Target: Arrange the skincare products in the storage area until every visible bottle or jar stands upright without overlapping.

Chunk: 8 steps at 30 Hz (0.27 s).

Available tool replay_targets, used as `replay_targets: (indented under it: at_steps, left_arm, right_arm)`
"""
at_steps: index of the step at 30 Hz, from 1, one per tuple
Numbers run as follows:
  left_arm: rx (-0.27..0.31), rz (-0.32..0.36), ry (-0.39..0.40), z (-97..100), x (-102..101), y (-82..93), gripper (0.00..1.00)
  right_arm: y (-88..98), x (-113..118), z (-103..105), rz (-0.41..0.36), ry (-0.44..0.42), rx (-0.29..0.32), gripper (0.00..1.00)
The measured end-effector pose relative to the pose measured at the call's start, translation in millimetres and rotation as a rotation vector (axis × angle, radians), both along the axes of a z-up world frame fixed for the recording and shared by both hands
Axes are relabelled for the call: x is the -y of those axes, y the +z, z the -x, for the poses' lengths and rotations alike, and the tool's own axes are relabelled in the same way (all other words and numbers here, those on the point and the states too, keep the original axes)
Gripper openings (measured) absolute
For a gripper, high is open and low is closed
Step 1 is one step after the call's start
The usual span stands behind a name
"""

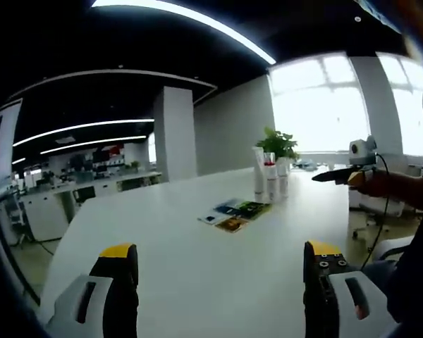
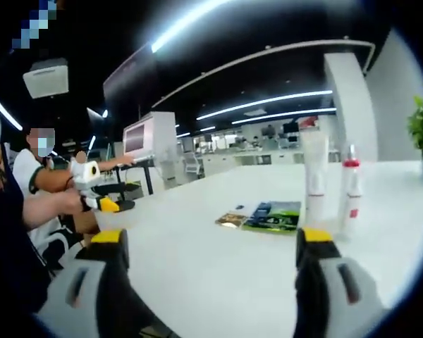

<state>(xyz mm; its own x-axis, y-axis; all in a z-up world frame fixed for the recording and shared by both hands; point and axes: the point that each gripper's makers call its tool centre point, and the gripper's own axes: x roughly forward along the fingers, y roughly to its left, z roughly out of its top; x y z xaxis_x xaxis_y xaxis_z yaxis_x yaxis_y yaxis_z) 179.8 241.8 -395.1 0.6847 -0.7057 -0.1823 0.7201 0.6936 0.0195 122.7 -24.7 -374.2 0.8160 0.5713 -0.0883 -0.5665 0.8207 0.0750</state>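
Both jaws wide apart, gripping nothing (over white table (image 1: 197, 282)); upright tubes (image 1: 266, 176) well beyond.

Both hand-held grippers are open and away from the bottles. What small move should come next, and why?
Probably bring the right hand-held gripper forward toward the tall white tube and the red-capped bottle. Its jaws are open and empty, and these products stand just ahead of it on the white table, beside the flat packets. The left hand-held gripper sits farther back.
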Motion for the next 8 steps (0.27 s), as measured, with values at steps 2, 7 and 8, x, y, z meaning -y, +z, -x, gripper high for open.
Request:
replay_targets:
  at_steps: [2,7,8]
  left_arm:
    - [0.0,-0.008,-0.001,-0.3,0.3,-0.1,1.0]
    - [0.002,-0.032,-0.002,0.2,1.4,-1.3,1.0]
    - [-0.002,-0.035,-0.005,0.8,1.5,-1.9,1.0]
  right_arm:
    - [0.1,-0.3,-1.3,-0.003,0.0,0.001,0.99]
    - [0.2,-2.5,-3.6,-0.013,0.007,-0.002,0.98]
    - [-0.2,-3.3,-3.8,-0.014,0.01,-0.005,0.98]
